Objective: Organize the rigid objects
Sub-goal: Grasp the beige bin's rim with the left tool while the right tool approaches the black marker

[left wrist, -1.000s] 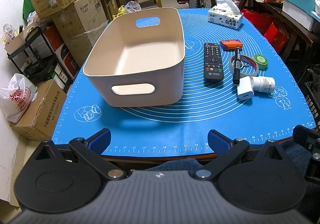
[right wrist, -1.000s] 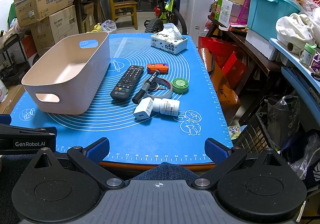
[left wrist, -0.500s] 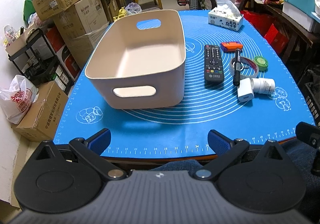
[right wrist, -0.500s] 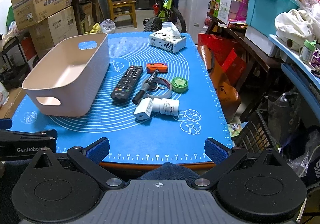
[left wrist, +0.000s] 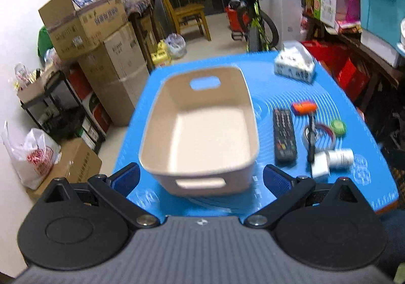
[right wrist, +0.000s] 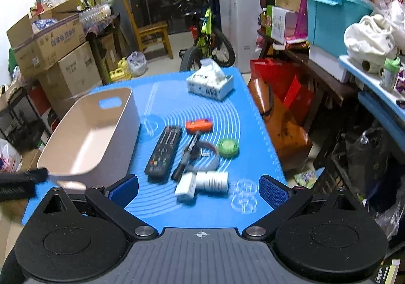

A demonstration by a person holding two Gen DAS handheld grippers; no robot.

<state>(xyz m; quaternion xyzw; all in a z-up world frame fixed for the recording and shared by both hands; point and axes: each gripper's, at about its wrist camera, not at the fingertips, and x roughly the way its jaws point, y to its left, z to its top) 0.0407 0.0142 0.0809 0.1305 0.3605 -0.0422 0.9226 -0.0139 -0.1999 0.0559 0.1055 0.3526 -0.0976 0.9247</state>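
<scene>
An empty beige bin (left wrist: 202, 129) (right wrist: 88, 137) stands on the left of the blue mat (left wrist: 341, 197). To its right lie a black remote (left wrist: 284, 137) (right wrist: 164, 151), an orange block (left wrist: 304, 107) (right wrist: 198, 125), a black marker (left wrist: 311, 139) (right wrist: 186, 157) across a tape ring (right wrist: 208, 154), a green round lid (left wrist: 338, 127) (right wrist: 228, 147), a white charger (left wrist: 320, 167) (right wrist: 186, 186) and a white bottle (left wrist: 340, 156) (right wrist: 212, 181). My left gripper (left wrist: 201, 178) is open over the bin's near end. My right gripper (right wrist: 198, 189) is open, near the charger and bottle.
A tissue box (left wrist: 295, 64) (right wrist: 210, 83) sits at the mat's far end. Cardboard boxes (left wrist: 101, 38) are stacked at left, a chair and a bicycle (right wrist: 207, 38) behind the table, cluttered shelves (right wrist: 354, 56) at right. The left gripper's side (right wrist: 20, 180) shows at the right wrist view's left edge.
Both grippers have risen and moved forward over the table's near edge, toward the bin and the small items. Both stay open. Nothing on the mat has moved.
</scene>
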